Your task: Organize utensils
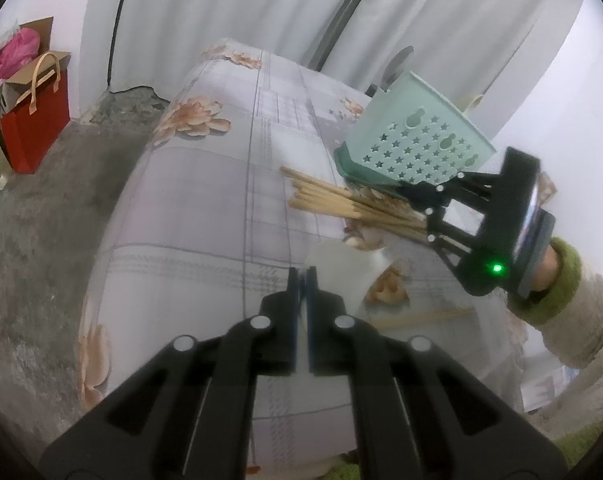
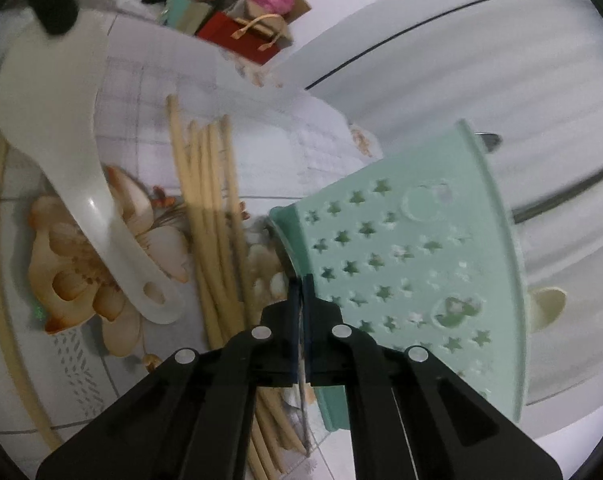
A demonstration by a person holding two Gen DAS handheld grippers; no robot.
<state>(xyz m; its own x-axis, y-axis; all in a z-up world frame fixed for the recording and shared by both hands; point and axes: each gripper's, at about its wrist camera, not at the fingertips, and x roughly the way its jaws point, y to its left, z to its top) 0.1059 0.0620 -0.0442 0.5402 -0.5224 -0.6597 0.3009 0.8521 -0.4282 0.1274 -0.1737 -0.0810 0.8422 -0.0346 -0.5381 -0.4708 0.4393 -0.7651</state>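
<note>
Right wrist alone shows white spoon (image 2: 81, 184); both grippers (image 1: 301, 276) (image 2: 300, 280) closed, holding nothing visible.

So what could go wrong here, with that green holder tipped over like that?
The green holder is tilted with utensils poking from its top; they might slide out. The right gripper sits shut against the chopstick bundle and may scatter it. The white rice paddle lies close beside the chopsticks and could get knocked.
</note>
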